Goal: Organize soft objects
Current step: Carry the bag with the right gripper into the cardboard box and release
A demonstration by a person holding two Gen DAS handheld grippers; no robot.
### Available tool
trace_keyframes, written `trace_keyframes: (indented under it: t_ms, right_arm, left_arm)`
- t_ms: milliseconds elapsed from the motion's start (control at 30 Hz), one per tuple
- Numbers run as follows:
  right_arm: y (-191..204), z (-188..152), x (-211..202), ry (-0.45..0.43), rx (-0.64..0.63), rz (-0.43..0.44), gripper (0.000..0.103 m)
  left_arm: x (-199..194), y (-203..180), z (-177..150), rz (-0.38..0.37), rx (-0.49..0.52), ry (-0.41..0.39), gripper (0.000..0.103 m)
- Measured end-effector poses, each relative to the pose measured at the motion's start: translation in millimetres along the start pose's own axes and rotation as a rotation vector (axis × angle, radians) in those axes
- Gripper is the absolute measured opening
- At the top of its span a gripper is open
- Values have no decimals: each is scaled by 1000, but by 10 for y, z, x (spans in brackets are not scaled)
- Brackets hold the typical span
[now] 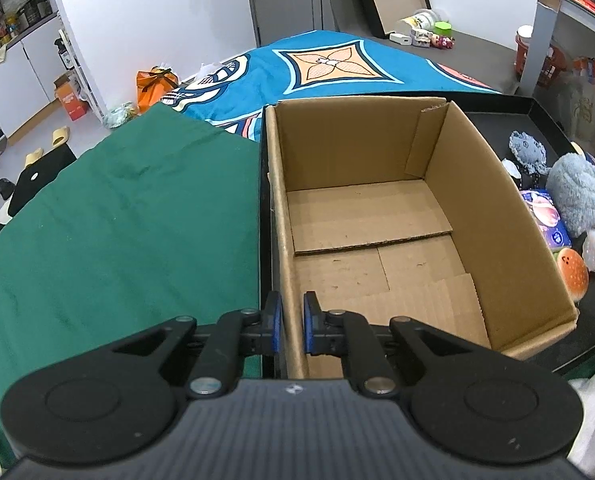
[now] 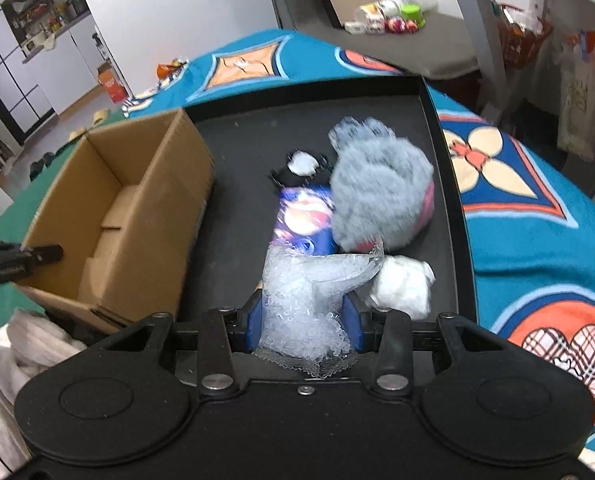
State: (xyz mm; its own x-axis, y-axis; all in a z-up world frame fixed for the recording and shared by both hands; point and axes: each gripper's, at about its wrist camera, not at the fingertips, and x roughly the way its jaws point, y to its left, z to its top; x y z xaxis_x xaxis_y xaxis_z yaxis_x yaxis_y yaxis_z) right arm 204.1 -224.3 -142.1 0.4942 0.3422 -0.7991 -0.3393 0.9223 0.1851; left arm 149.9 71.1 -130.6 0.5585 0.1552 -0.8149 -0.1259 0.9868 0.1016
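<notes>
An empty cardboard box (image 1: 377, 220) stands on a black tray (image 2: 237, 216). My left gripper (image 1: 292, 320) is shut on the box's near left wall. The box also shows in the right wrist view (image 2: 117, 208). My right gripper (image 2: 305, 320) is shut on a clear bag of white beads (image 2: 305, 300), held above the tray. On the tray lie a grey fluffy plush (image 2: 381, 192), a blue printed pack (image 2: 301, 216), a white soft lump (image 2: 405, 284) and a black and white toy (image 2: 301, 168). A burger-shaped toy (image 1: 573, 274) shows in the left view.
A green cloth (image 1: 117, 220) covers the surface left of the box. A blue patterned blanket (image 2: 537, 220) lies behind and to the right of the tray. White fabric (image 2: 17, 352) is bunched at the near left. Shelves and bags stand at the far right.
</notes>
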Motion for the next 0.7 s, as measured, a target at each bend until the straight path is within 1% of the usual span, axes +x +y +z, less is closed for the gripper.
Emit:
trace_keyframes:
  t_ms: [367, 700]
  right_arm:
    - [316, 164, -111, -108, -23, 0, 40]
    - [720, 318, -139, -183, -90, 1, 40]
  left_arm:
    - [5, 24, -42, -6, -3, -8, 10]
    - [28, 43, -45, -13, 8, 0, 11]
